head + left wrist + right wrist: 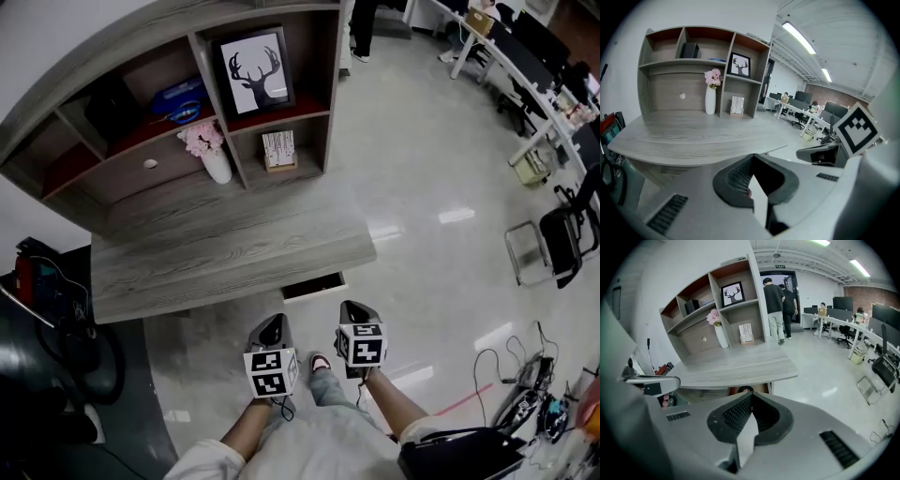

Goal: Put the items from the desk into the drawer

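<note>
The grey wooden desk (234, 258) has a bare top in the head view. Beneath its front edge the drawer (314, 285) stands a little open; the right gripper view shows the drawer (748, 390) holding a dark round item. My left gripper (273, 322) and right gripper (354, 307) hover side by side in front of the desk, above the floor. In the left gripper view my left gripper (752, 157) is shut with nothing between its pads. The right gripper (751, 395) is shut and empty too.
The hutch shelves (281, 112) hold a white vase with pink flowers (214, 157), a framed deer picture (253, 70), a small box (278, 150) and a blue item (178, 98). A black chair (562, 239) and floor cables (525, 375) lie right. Two people (778, 301) stand at the doorway.
</note>
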A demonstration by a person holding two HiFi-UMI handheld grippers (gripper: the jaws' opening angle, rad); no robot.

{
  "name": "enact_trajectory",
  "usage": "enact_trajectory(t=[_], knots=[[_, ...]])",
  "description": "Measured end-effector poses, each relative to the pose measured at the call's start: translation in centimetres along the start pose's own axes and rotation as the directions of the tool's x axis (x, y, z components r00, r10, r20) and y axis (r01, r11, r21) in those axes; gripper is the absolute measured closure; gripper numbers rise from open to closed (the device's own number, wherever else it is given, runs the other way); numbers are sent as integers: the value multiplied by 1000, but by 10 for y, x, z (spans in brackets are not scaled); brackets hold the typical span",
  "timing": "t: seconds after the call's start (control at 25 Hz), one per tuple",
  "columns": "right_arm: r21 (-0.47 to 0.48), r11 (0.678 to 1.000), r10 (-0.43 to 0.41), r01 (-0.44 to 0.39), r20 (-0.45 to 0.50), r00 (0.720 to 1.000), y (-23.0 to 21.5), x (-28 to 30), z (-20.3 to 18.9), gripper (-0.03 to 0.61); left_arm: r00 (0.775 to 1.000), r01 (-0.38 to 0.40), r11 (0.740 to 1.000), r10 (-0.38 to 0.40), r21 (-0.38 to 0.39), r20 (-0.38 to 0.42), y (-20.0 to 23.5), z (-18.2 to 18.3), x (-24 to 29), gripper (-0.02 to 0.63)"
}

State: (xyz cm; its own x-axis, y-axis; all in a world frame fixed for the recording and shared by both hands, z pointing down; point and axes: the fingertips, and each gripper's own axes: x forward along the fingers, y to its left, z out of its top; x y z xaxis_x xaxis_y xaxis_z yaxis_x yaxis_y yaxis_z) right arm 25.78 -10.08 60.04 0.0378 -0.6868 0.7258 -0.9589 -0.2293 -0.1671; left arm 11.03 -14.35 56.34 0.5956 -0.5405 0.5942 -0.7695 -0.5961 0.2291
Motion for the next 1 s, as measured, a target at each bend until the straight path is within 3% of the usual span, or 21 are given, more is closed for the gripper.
enact_trajectory(t=[0.24, 0.76, 1.0], knots=[[9, 1000, 25, -25, 41, 999, 7, -22, 13, 578, 999, 3, 999, -4, 36, 32, -15, 15, -16, 606], [-66, 996, 69, -62, 126, 990, 18, -59, 47, 578, 986, -9, 999, 2, 43, 164, -32, 58, -41, 606], [-75, 994, 91, -81, 144, 985, 28, -59, 57, 578, 983, -23, 999, 17, 30, 185, -24, 71, -43, 606]])
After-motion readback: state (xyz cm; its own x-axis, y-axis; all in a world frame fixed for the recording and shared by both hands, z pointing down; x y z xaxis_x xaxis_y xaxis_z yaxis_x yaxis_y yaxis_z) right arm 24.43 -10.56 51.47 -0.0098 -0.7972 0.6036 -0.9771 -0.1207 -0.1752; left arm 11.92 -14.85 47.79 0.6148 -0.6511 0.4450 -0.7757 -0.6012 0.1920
